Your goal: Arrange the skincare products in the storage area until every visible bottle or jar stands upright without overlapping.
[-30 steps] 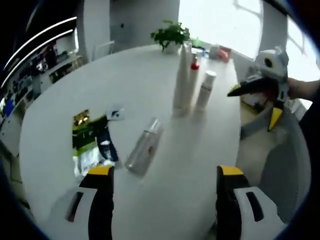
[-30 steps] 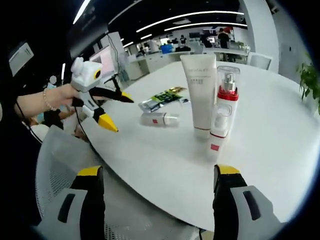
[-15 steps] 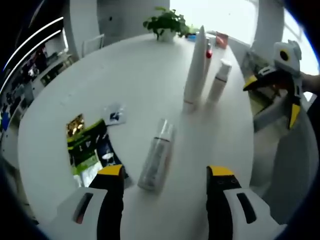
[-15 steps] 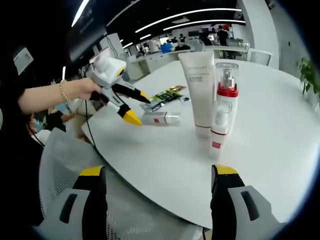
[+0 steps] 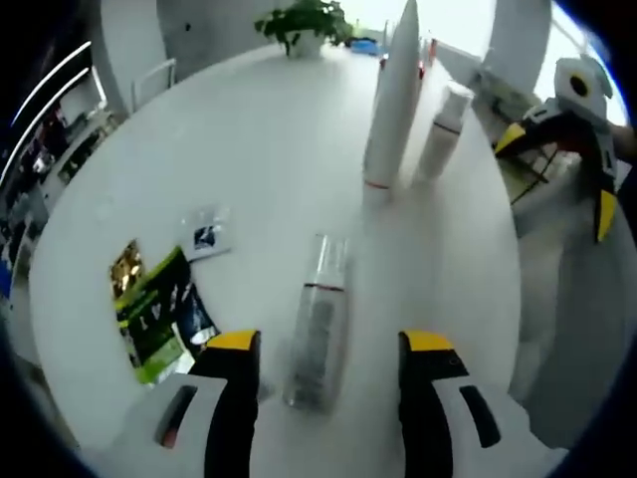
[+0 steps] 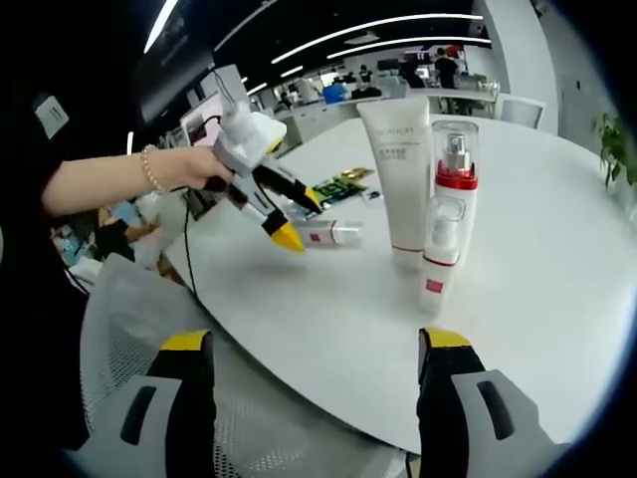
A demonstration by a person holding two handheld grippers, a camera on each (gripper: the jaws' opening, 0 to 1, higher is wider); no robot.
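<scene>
Both tools are wide open and hold nothing. The left tool [image 5: 323, 349] now has its two yellow tips on either side of the lying bottle [image 5: 318, 329]. A second ago this bottle was farther ahead of the tool and off to its left side. So the left tool has come down and lined up with the bottle. From the right gripper view, the left tool [image 6: 299, 221] hangs just over the lying bottle [image 6: 331, 234], with one tip low near the bench [image 6: 557, 279]. It is hard to tell if a tip touches the bottle yet, but the tips do not squeeze it.

This looks like the start of a pick-up. The clear bottle with the red band is the one thing that is not standing. It lies flat on the white bench, near the flat packets [image 5: 154, 314].

The tall white tube [image 6: 396, 174], the spray bottle with the red collar [image 6: 453, 189] and the small white bottle [image 6: 438, 264] already stand up, close together. They are well apart from the lying bottle.

The right tool [image 6: 317, 344] waits at the near edge of the bench, over a mesh chair [image 6: 129, 329]. It touches nothing.

Next the left tool likely has to close on the bottle and stand it up.
</scene>
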